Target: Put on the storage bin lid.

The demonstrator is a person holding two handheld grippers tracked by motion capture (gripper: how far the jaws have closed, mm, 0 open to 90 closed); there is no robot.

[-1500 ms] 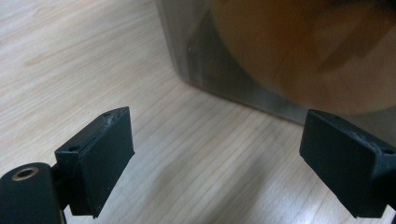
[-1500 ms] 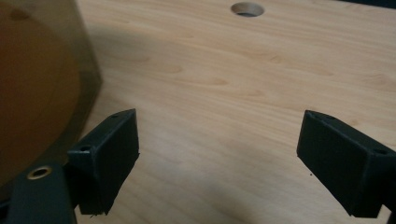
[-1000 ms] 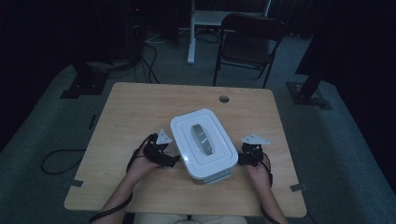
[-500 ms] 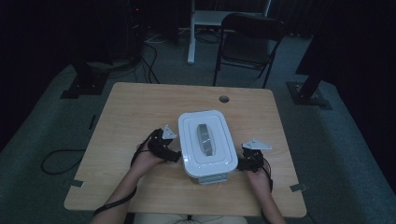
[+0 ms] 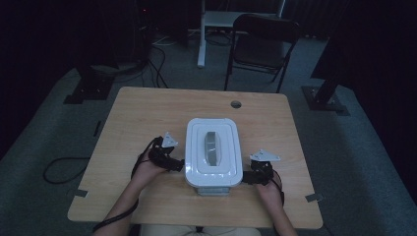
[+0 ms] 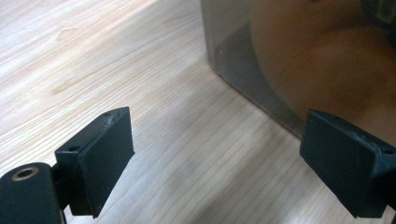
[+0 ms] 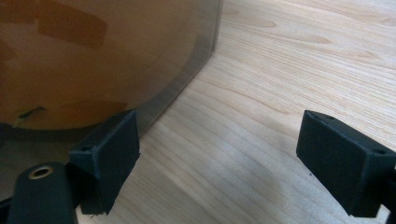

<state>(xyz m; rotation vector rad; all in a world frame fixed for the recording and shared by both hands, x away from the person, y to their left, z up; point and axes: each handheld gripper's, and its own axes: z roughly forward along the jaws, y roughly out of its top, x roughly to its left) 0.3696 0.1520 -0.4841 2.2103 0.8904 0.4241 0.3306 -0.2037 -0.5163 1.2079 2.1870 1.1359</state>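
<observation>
Grippers flank the box (image 5: 213,153), which sits lidded at the near middle of the table (image 5: 147,113). My left gripper (image 6: 215,158) is wide open and empty, its one jaw just beside the box's left wall. My right gripper (image 7: 219,163) is equally wide and empty, at the right wall. I judge the step is squaring or shifting the box, so I should press both walls evenly, low down, and keep the jaws level to avoid twisting it.
</observation>
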